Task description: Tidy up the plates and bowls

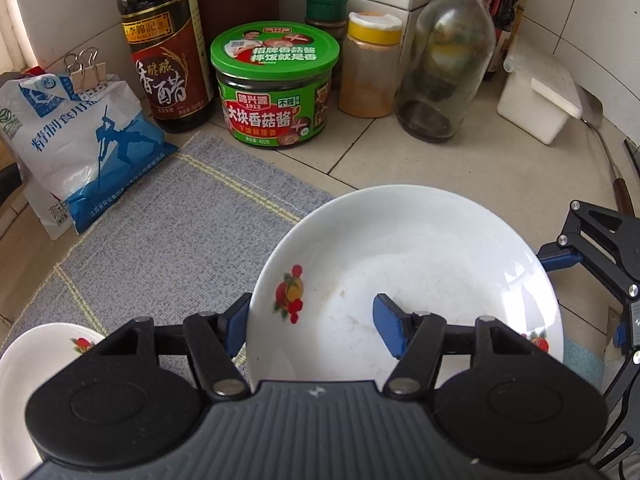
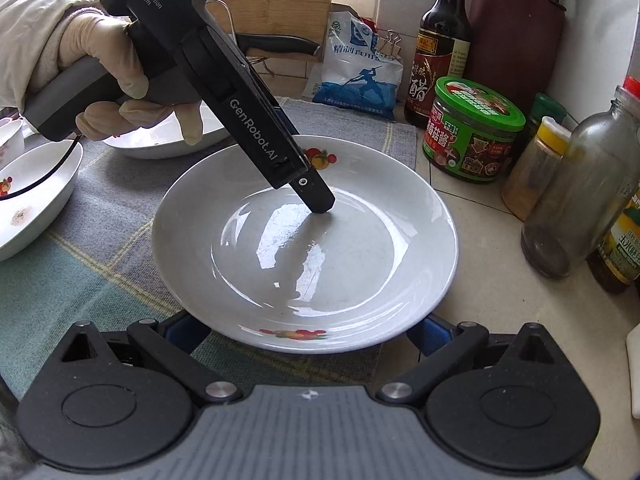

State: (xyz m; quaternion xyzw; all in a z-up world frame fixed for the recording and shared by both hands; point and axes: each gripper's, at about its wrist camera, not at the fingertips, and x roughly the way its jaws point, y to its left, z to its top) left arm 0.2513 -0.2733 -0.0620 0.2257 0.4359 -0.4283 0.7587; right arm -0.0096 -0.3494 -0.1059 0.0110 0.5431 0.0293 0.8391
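Observation:
A white plate [image 1: 420, 248] with fruit decals lies half on the grey mat [image 1: 168, 216], half on the tiled counter. My left gripper [image 1: 312, 324] is shut on the plate's left rim, with one blue pad inside the dish and the other outside. In the right wrist view a gloved hand [image 2: 108, 64] holds that gripper, and its inner fingertip [image 2: 318, 200] rests in the plate [image 2: 304, 248]. My right gripper [image 2: 306, 332] stands open at the near rim. Its blue pads are set wide apart and partly hidden under the edge.
A white bowl [image 2: 36, 200] sits at the mat's left, with another [image 2: 160, 144] behind the hand. A salt bag [image 1: 76, 144], vinegar bottle [image 1: 168, 52], green-lidded jar [image 1: 276, 88], spice jar [image 1: 370, 68], glass bottle [image 1: 444, 64] and white box [image 1: 540, 100] line the wall.

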